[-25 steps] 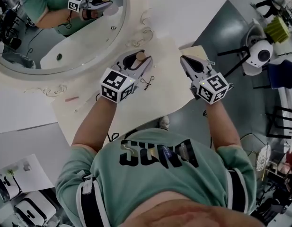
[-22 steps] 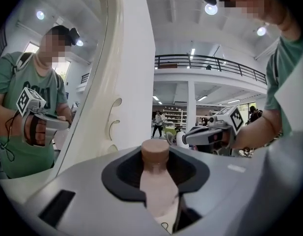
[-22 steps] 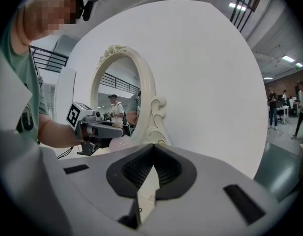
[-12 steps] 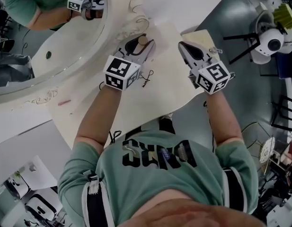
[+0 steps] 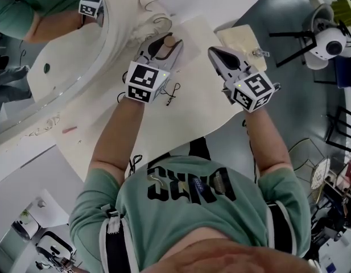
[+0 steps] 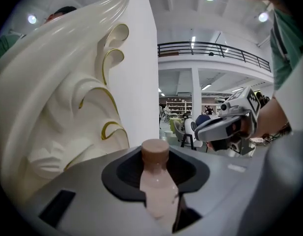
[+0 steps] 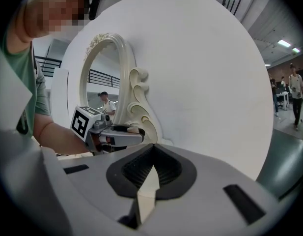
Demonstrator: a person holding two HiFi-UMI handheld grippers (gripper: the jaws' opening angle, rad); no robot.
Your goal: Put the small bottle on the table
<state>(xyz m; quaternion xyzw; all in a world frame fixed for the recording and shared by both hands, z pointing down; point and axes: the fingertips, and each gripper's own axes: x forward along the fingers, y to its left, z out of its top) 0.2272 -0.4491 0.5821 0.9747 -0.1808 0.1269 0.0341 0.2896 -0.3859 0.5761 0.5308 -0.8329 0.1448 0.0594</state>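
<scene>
Head view: left hand-held gripper (image 5: pixel 165 40) clamps small bottle (image 5: pixel 169 40) over cream table (image 5: pixel 199 102); right hand-held gripper (image 5: pixel 213 50) closed.

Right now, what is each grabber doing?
Left gripper: closed on the small bottle.
Right gripper: closed, nothing in it.

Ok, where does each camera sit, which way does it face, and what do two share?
Head view: on the person's head, looking down at the table; forearms, left gripper, right gripper show.
Left gripper view: rides that gripper, along jaws gripping the small bottle, toward the mirror frame; right gripper shows.
Right gripper view: rides that gripper, toward the mirror frame; left gripper shows.
Shared: head and left gripper views show the small bottle.
</scene>
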